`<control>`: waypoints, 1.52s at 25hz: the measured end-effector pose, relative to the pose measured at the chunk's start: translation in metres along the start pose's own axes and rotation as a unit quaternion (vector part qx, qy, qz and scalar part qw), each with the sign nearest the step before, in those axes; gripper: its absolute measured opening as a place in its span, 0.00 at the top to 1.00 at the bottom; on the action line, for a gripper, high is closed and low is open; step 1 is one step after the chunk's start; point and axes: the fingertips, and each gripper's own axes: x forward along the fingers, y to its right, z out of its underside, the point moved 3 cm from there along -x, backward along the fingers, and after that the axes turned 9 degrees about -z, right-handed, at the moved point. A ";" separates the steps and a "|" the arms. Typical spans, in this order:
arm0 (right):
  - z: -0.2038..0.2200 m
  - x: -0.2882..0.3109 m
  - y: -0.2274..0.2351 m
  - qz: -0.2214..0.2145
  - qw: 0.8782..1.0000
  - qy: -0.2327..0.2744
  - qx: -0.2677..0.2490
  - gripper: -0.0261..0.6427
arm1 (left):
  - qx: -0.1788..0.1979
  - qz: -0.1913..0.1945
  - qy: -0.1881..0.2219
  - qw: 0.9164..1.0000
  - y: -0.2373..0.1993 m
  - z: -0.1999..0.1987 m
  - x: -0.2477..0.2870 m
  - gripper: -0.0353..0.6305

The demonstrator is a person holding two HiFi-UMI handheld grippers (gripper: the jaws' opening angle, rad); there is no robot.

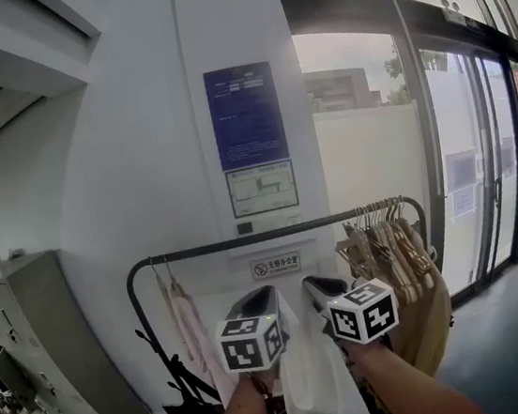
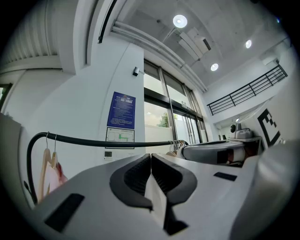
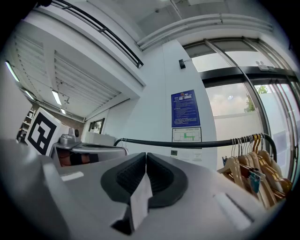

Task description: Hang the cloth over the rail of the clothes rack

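Both the left gripper [image 1: 268, 291] and right gripper [image 1: 309, 284] clamp their fingers [image 2: 136, 176] on the cloth [image 1: 315, 383], which hangs beneath them

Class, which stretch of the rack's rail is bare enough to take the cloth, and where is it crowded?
The rail is bare along its middle, between the pink garment near its left bend and the wooden hangers bunched at its right end; the cloth should fit there. The right end is crowded.

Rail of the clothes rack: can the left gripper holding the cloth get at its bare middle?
Probably yes: the left gripper, shut on the cloth, faces the rail at its bare middle; hangers hang at its ends, nothing stands between.
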 end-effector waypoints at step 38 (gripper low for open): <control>-0.148 0.041 0.103 -0.082 0.993 0.008 -0.084 0.94 | 0.076 -0.066 0.028 0.995 -0.002 -0.164 0.096 0.93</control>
